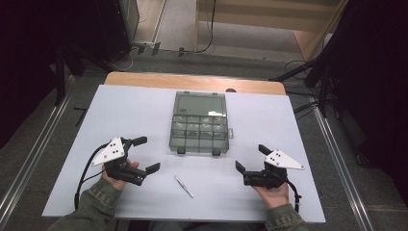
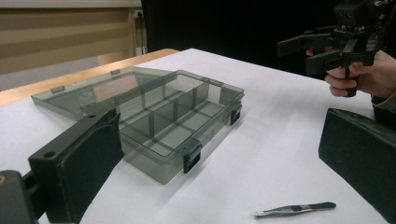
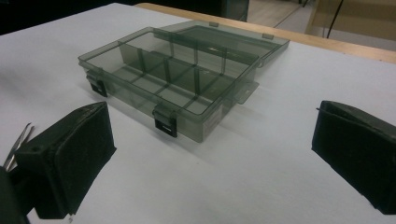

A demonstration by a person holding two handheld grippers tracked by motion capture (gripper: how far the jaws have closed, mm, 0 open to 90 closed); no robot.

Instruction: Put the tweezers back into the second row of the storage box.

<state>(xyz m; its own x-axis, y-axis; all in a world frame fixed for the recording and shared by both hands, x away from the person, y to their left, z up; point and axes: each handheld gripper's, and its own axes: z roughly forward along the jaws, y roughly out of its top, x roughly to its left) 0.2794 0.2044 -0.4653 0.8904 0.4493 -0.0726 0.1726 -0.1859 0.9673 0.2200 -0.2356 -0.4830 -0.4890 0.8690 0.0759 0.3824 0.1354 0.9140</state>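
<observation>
High view: smoky translucent plastic compartment box [image 1: 199,130] lid-open, slim metal tweezers [image 1: 184,186]; left gripper [image 1: 143,154], right gripper [image 1: 250,159] both spread.

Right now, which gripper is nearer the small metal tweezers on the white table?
Left. The left gripper sits just left of the small metal tweezers, jaws open. The right gripper is farther off to their right, also open.

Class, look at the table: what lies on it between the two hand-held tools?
In the high view, tweezers lie on the white table between the left tool and the right tool; otherwise that stretch is bare.
</observation>
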